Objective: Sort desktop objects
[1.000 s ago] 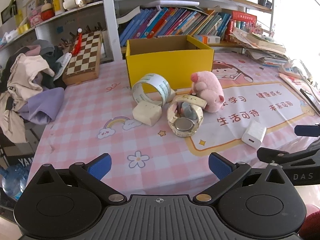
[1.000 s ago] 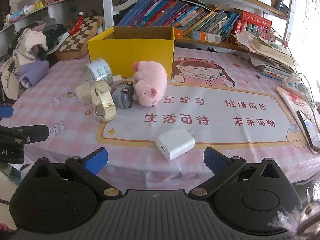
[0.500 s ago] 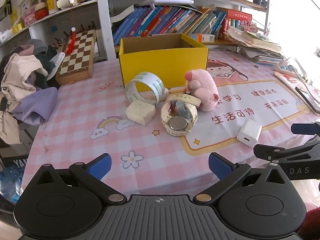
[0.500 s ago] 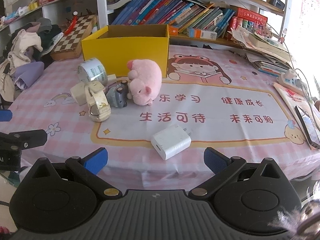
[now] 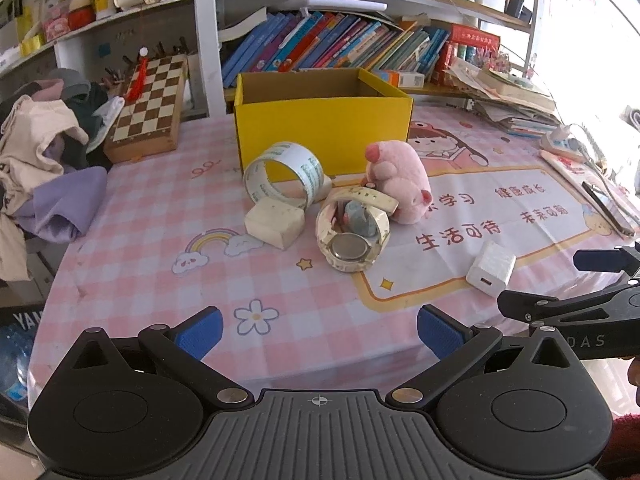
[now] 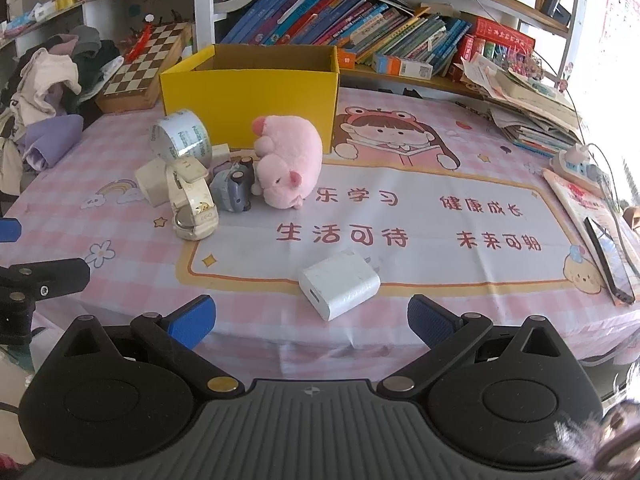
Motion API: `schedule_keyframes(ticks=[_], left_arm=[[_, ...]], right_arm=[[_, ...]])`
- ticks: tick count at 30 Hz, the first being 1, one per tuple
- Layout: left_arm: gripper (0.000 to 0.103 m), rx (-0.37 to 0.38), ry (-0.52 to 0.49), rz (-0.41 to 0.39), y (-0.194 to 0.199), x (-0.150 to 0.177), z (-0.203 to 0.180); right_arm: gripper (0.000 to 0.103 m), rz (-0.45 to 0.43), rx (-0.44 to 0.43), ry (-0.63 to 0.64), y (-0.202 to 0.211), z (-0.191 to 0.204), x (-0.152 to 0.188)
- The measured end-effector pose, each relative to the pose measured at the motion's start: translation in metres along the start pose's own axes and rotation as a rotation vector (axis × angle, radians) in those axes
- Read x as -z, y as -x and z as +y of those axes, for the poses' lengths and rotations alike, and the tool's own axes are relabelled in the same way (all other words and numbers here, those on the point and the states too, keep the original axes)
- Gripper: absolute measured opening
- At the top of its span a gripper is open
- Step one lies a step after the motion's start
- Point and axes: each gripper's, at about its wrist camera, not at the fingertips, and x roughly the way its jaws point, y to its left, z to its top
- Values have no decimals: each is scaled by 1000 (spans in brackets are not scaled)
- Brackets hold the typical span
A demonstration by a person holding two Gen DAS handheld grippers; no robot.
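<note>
My left gripper [image 5: 318, 330] hangs spread wide and empty above the near edge of the table, its ribbed blue pads [image 5: 436, 330] well apart; my right gripper [image 6: 310, 320] is likewise released and holds nothing, with the white charger [image 6: 339, 283] lying just beyond its tips. That charger is a smooth, rounded plastic block with a small port in its near face. It rests on the pink checked tablecloth [image 5: 152, 216], at the orange border of a printed panel that reads 生活可待 and 未来可期 in red. Farther back the things to sort sit bunched in front of an open yellow cardboard box [image 5: 322, 122]: a roll of clear tape [image 5: 282, 174] on its edge, its printed lettering too small to read; a cream rectangular block [image 5: 274, 220] touching it; a cream watch [image 5: 352, 228] with a round metal back, its strap looped; a small grey toy car [image 6: 232, 186] just behind it; and a fuzzy pink plush pig [image 6: 290, 162] against the car. On my right gripper's black arm in the left view I read the letters "DAS". A wooden chessboard [image 5: 150, 102] leans at the far left beside a heap of clothes [image 5: 44, 160].
</note>
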Motion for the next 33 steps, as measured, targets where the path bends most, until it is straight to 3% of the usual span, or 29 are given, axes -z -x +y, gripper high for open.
schedule_keyframes(ticks=[13,33], left_arm=[[103,40,-20,-4,-3,-4,0],[103,35,-30,24,-8,-3,-6]], right_arm=[[103,0,20,9,0,3,-4],[103,6,-6,-4,1,-3,-3]])
